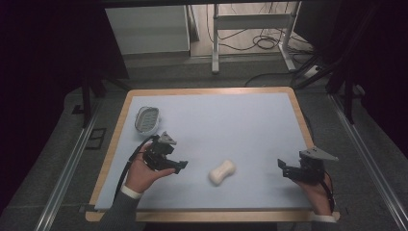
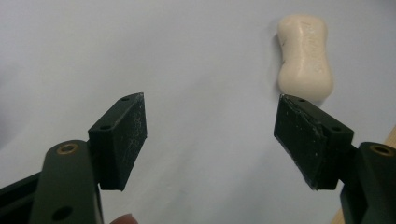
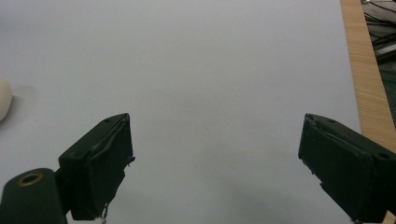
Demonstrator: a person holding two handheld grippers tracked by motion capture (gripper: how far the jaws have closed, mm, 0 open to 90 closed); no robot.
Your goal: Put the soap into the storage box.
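blue table [image 1: 231,125] | one soap bar [image 1: 222,172] | one soap dish [image 1: 146,119]

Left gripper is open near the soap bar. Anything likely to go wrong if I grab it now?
The soap bar lies off to one side of the open left gripper, past one pad, so closing now would likely miss or nudge it. Its rounded, waisted shape may slip under a squeeze. The soap dish sits behind the left gripper, apart from the soap.
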